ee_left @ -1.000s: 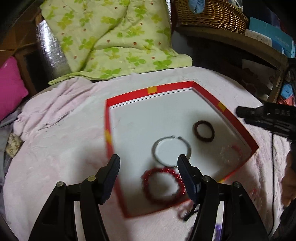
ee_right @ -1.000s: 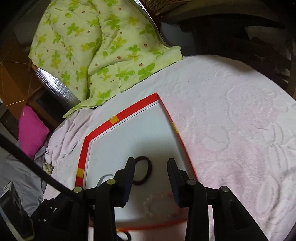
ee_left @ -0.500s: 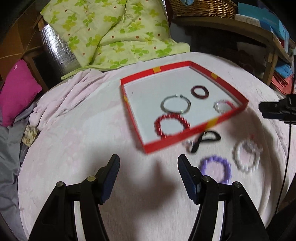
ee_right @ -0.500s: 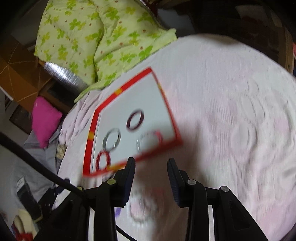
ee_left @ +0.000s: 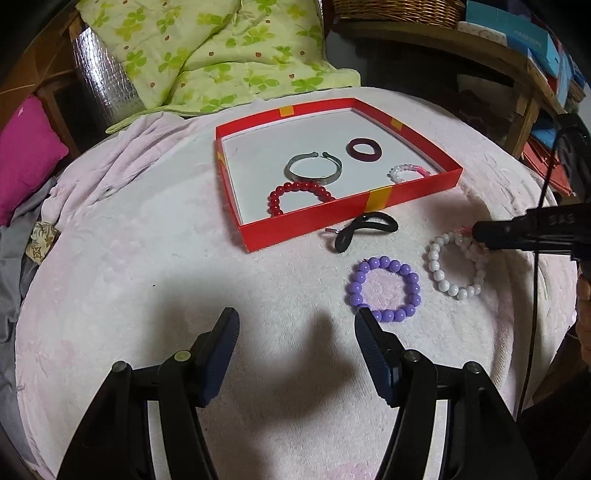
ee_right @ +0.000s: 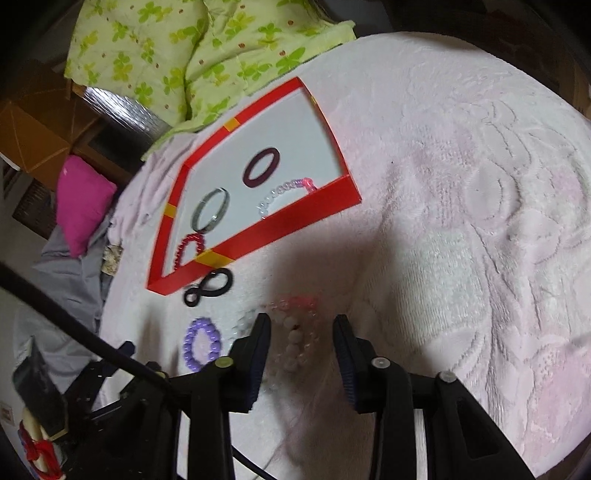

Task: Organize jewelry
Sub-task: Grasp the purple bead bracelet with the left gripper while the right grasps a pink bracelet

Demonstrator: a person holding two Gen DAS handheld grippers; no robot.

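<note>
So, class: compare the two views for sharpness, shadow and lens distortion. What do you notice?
Left wrist view: sharp; the purple bead bracelet and red tray are crisp, the left gripper throws a soft shadow on the blanket, and straight tray edges bow. Right wrist view: softer; the white bead bracelet between the right gripper fingers is smeared, a broad shadow lies below the tray, and the corners are dark.

Home bedroom. Work surface is a bed with a pink blanket (ee_left: 155, 266). Behind the blanket: green clover-print quilt (ee_left: 207, 55), foil mat (ee_left: 99, 77) left of the quilt, magenta cushion (ee_left: 26, 155) further left. Right of the quilt: wicker basket (ee_left: 399, 11) and boxes (ee_left: 517, 37) on a wooden shelf (ee_left: 480, 48).
</note>
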